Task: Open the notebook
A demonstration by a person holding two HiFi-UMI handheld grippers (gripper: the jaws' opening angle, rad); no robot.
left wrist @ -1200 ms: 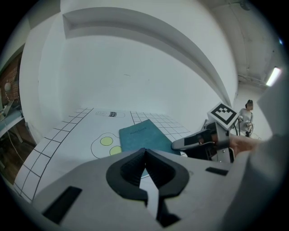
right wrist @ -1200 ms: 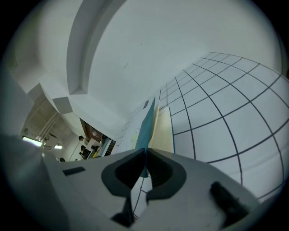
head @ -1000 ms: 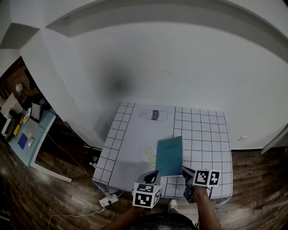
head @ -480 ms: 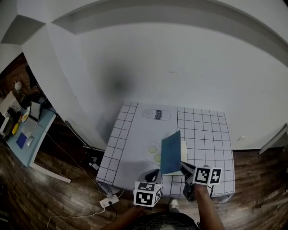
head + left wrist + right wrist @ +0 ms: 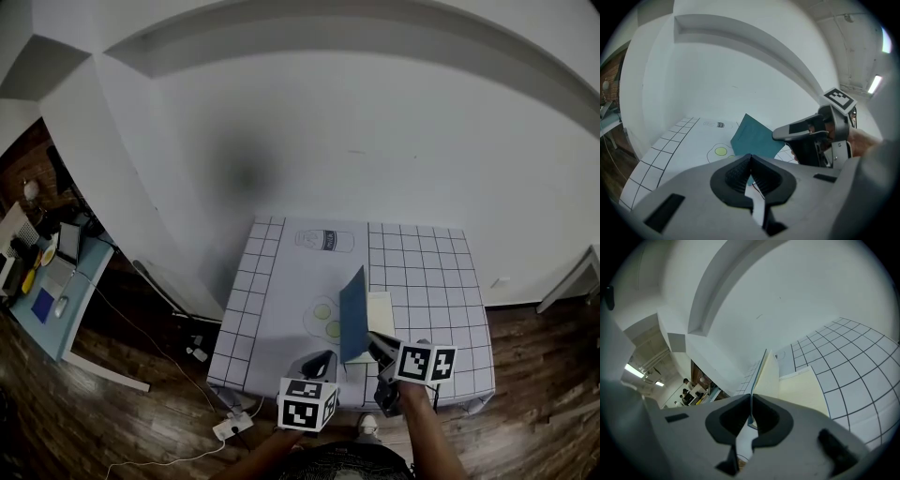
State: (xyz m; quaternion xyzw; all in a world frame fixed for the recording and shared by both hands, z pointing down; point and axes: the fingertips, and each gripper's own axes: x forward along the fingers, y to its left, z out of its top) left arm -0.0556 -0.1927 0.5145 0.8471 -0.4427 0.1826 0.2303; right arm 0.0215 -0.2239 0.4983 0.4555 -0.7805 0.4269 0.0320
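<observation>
– While the right hand-held gripper (image 5: pixel 373 341) is clenched, what sits between its jaws?
– The near edge of the notebook's (image 5: pixel 356 321) teal cover (image 5: pixel 756 139). Its own view shows that thin edge pinched between the pads, and the cover stands almost upright.
– And the rest of the notebook?
– A cream page (image 5: pixel 381 314) lies flat on the desk (image 5: pixel 272 281), just right of the raised cover and close to the desk's near edge.
– The left hand-held gripper (image 5: pixel 319 360)?
– Its jaws are pressed together with nothing in them. It hangs over the near edge, just left of the notebook.
– Anything else on the desk?
– Two printed yellow-green circles (image 5: pixel 326 319) just left of the cover, and a bottle drawing (image 5: pixel 323 241) at the far side.
</observation>
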